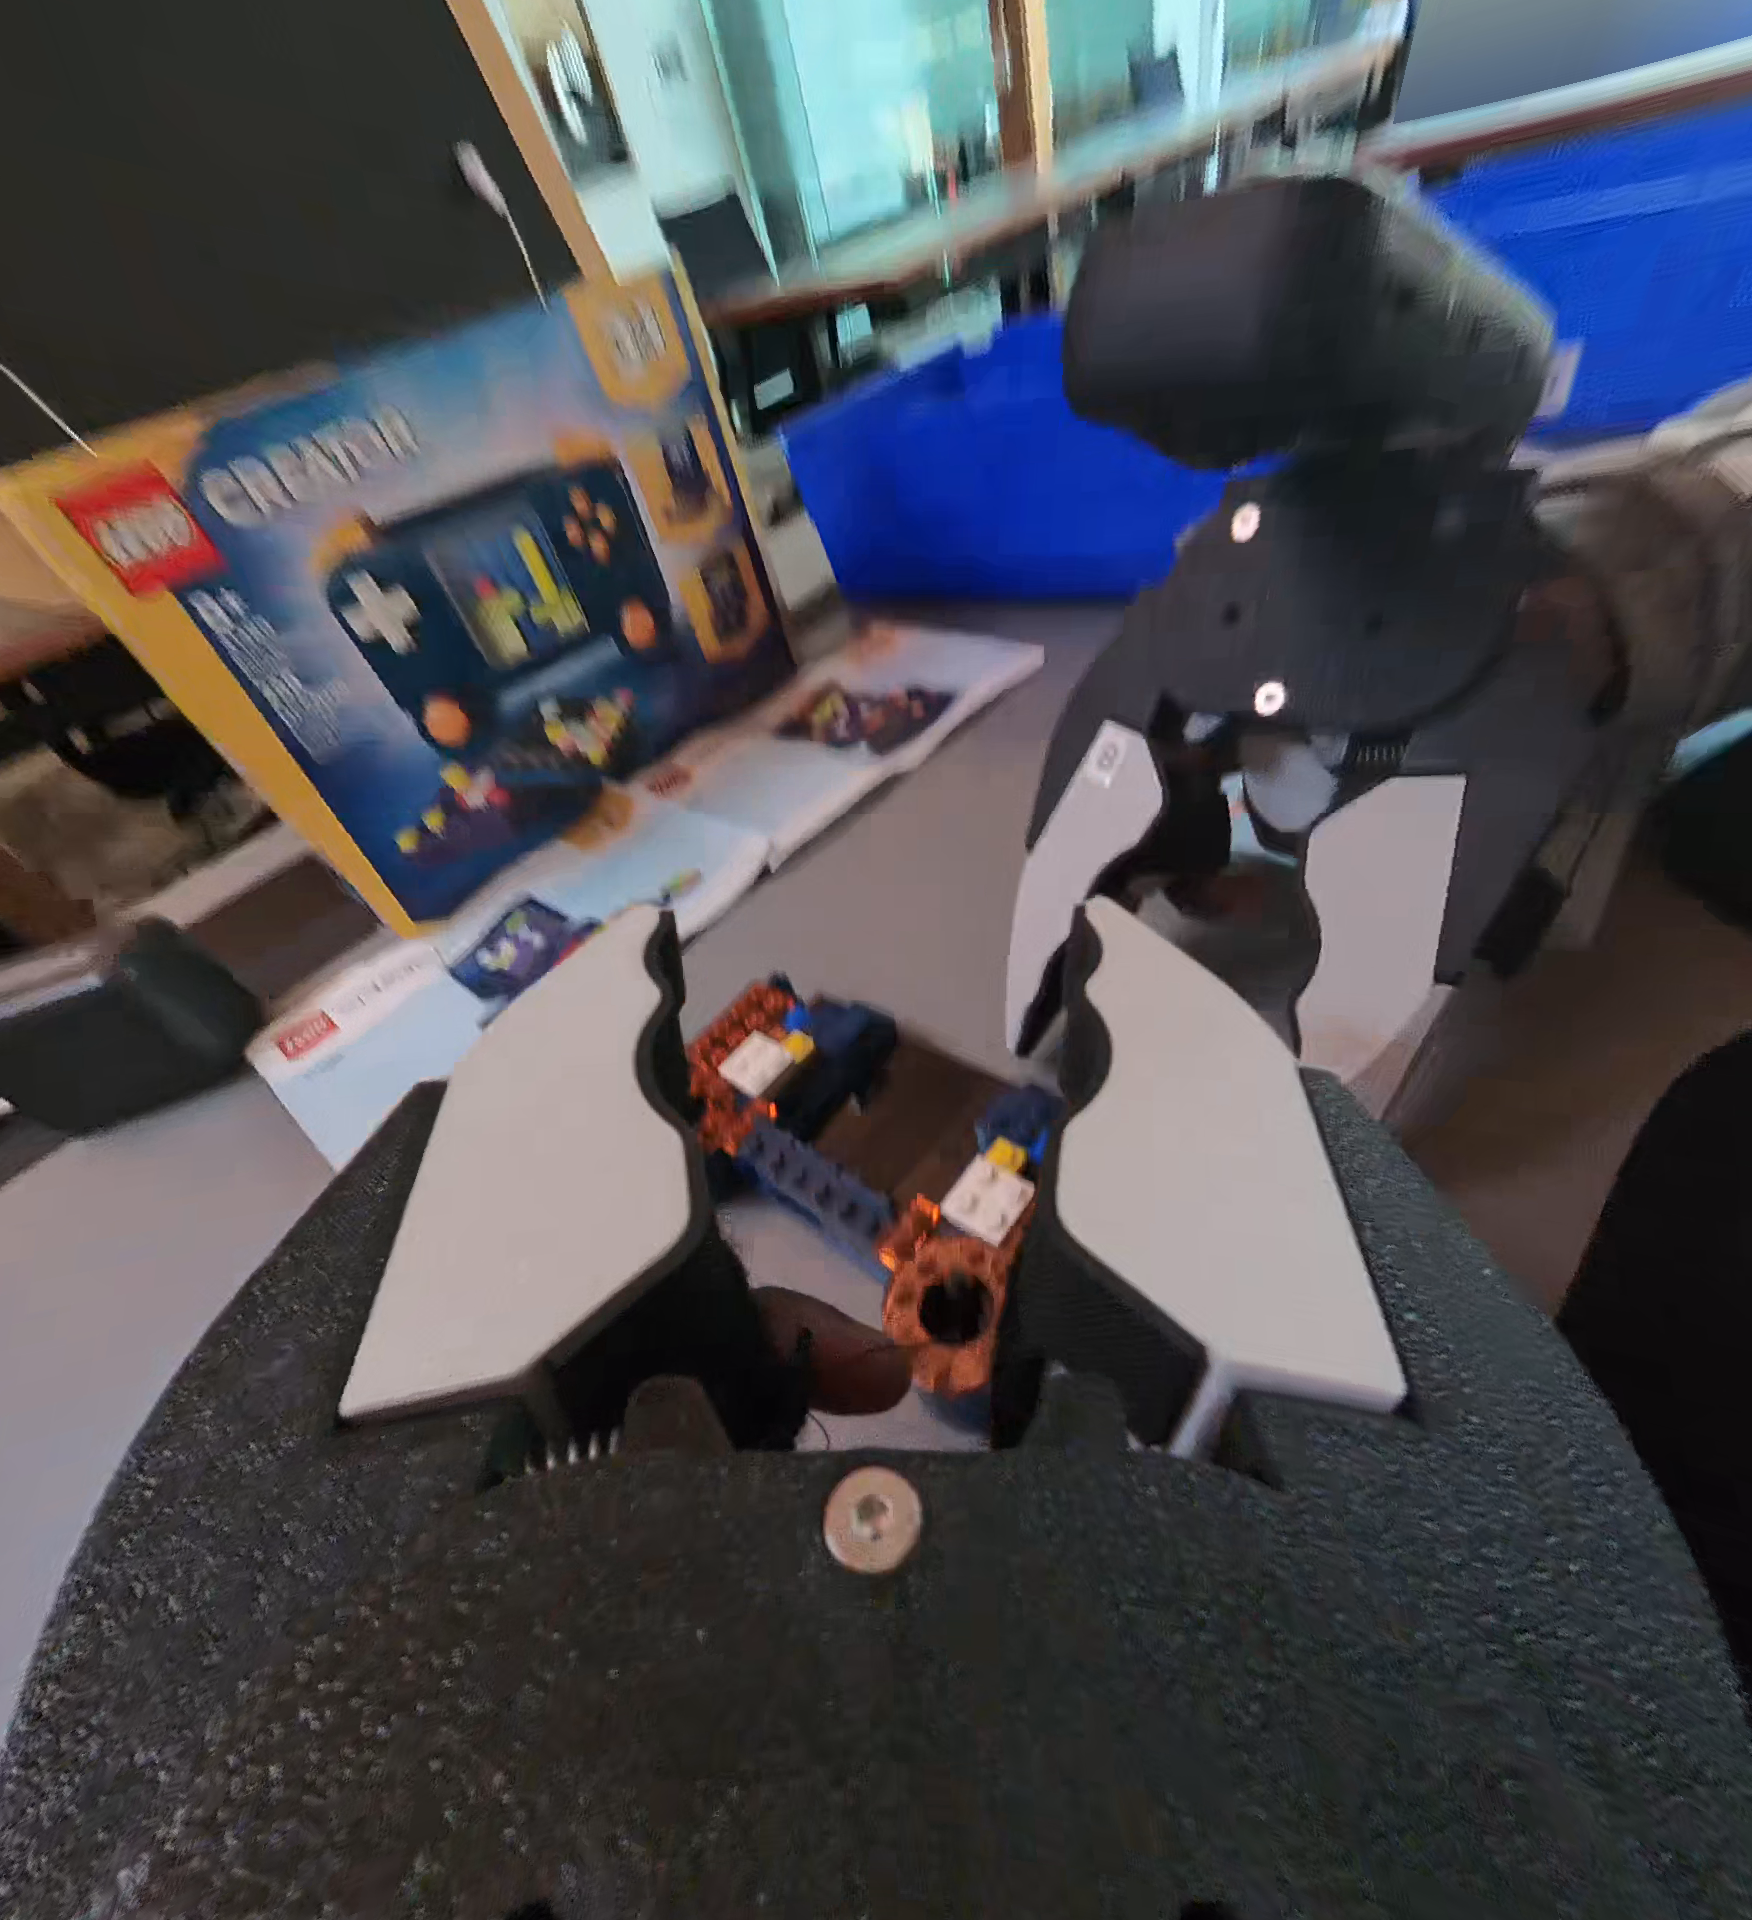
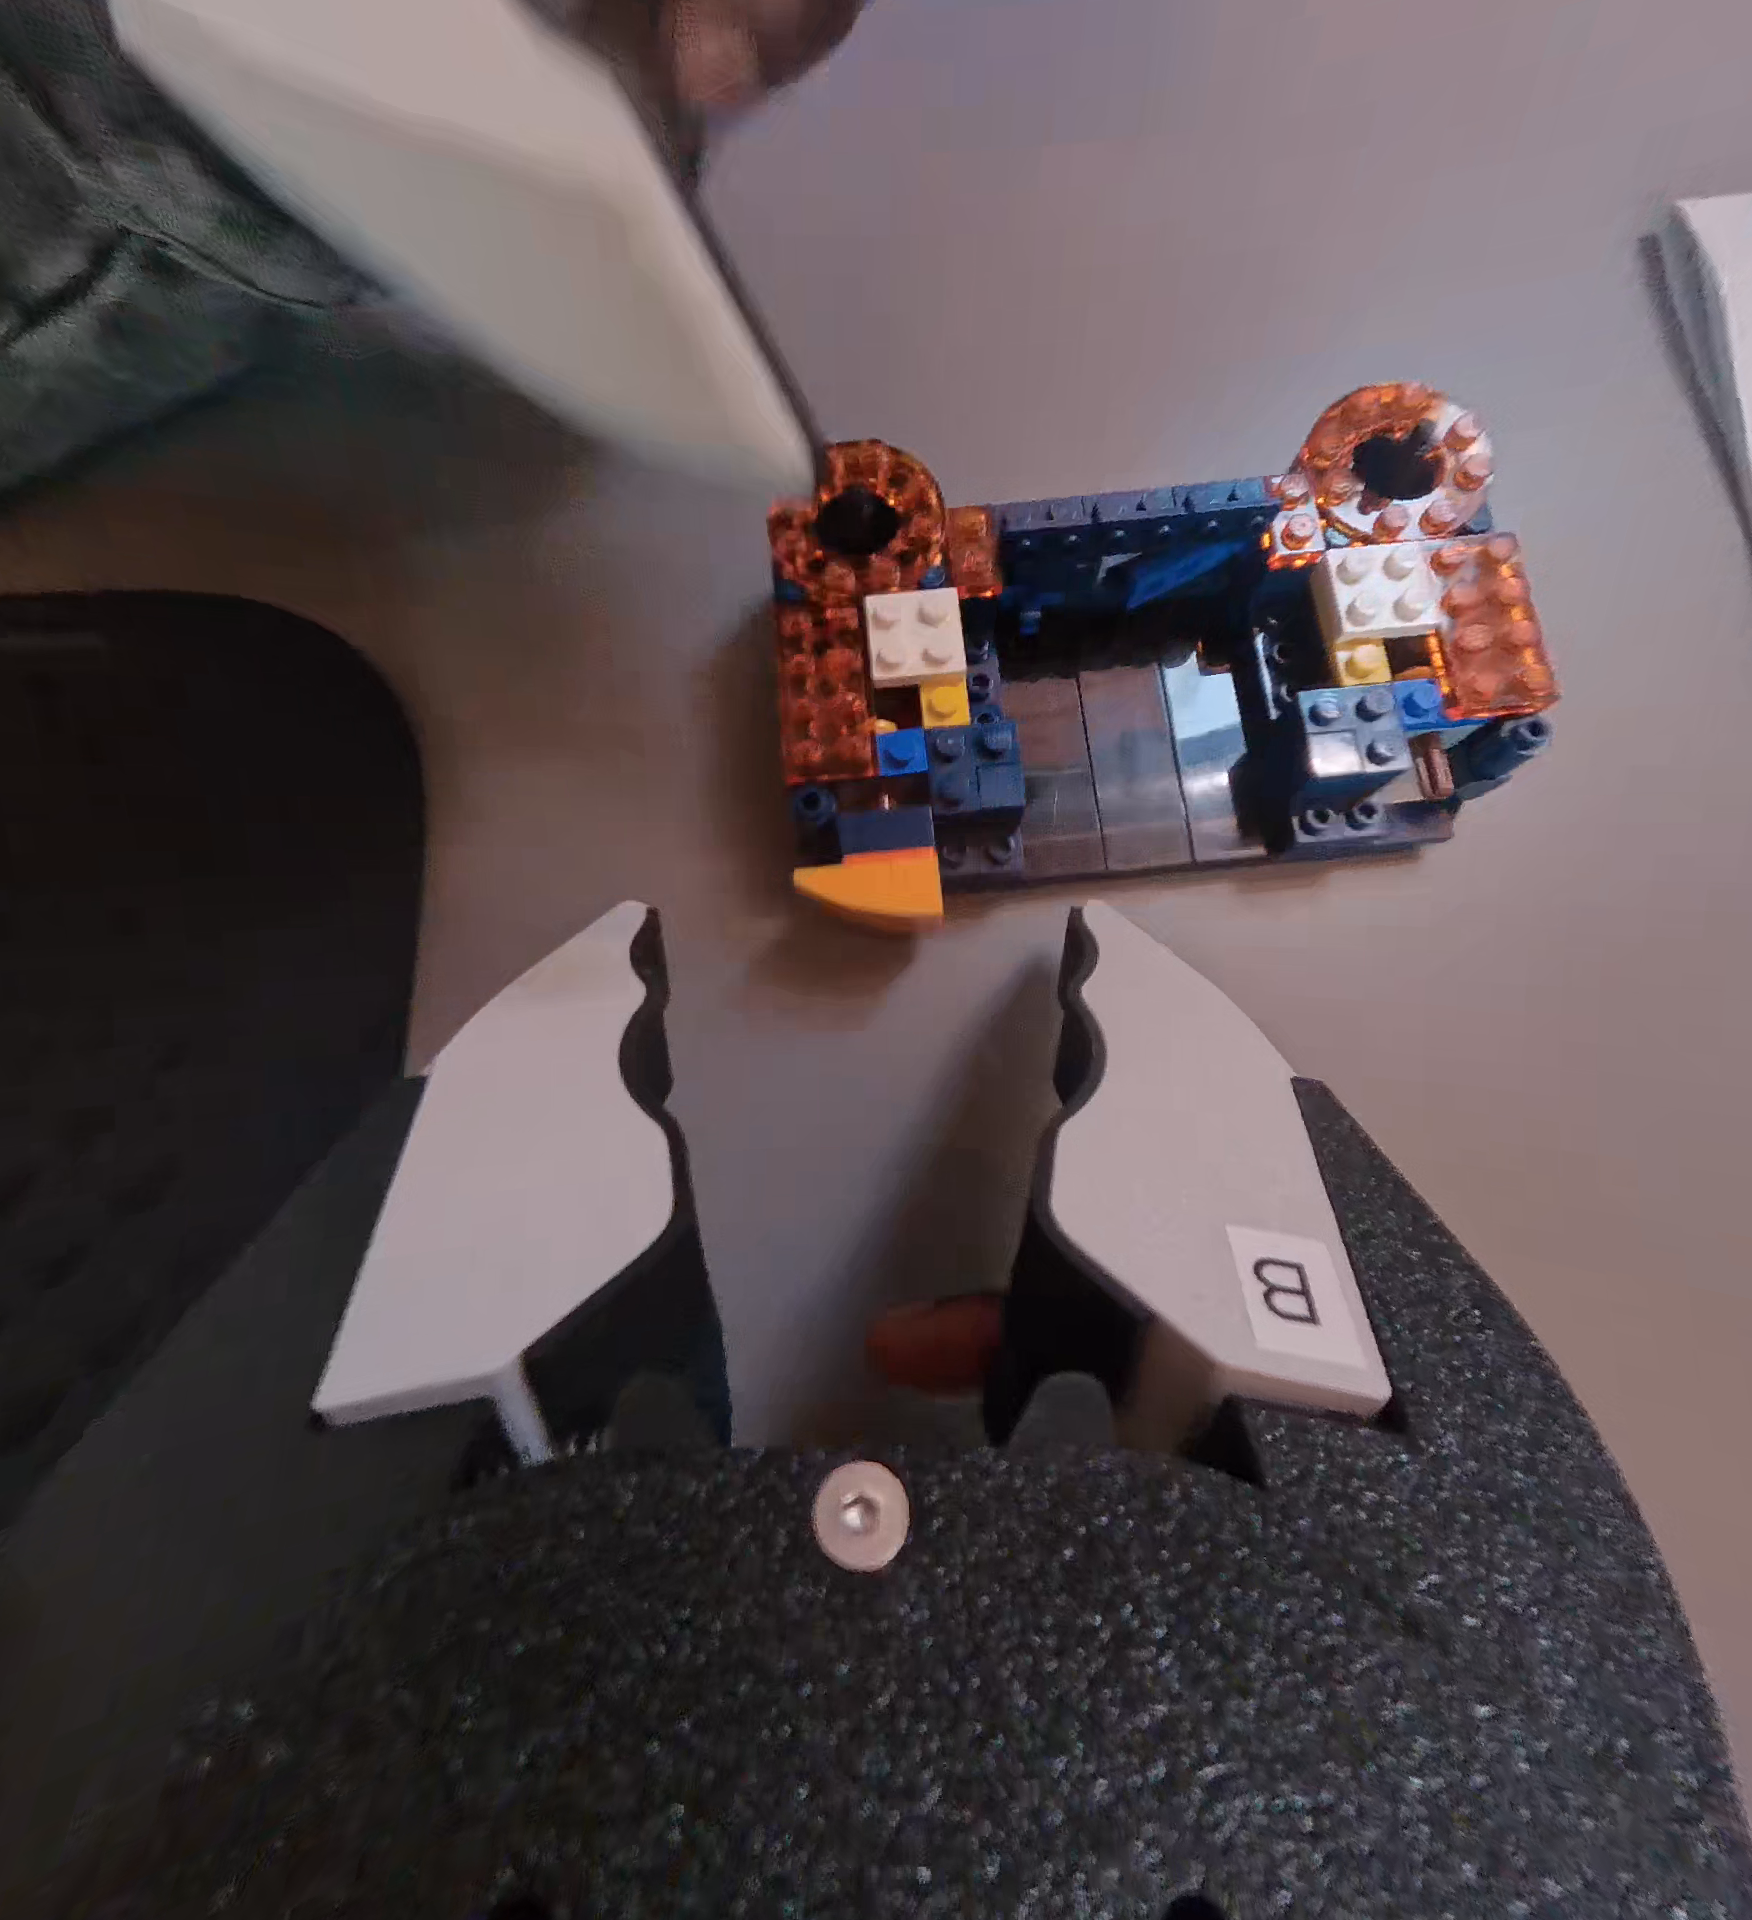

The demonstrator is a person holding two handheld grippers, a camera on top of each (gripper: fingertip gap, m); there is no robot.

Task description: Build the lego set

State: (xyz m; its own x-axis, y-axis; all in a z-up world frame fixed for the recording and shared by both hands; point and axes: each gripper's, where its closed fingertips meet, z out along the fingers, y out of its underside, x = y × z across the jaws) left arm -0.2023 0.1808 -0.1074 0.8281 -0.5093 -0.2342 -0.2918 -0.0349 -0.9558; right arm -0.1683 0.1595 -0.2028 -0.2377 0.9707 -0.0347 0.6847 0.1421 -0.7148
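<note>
My left gripper (image 1: 872, 935) has its fingers spread and grips nothing. The brick model (image 2: 1152, 665) lies on the table (image 2: 1267, 1091) straddled by that gap, low between the 2 fingers: 1 orange ring (image 1: 945, 1314) sits close against the inner side of my left gripper's right finger (image 1: 1194, 1143), but I cannot tell whether they touch. The other orange end lies farther out, near the left finger's tip.

My right gripper (image 2: 861, 925) is spread too, with only bare table between its pads. The model lies just ahead of its tips, apart from them, its long axis running across my line of reach. The yellow wedge (image 2: 872, 883) at the model's near left corner is the closest part, just beyond the gap.

So my left gripper is the nearer of the 2. A box (image 1: 415, 623) and open booklets (image 1: 851, 748) lie well beyond the left fingers.
</note>
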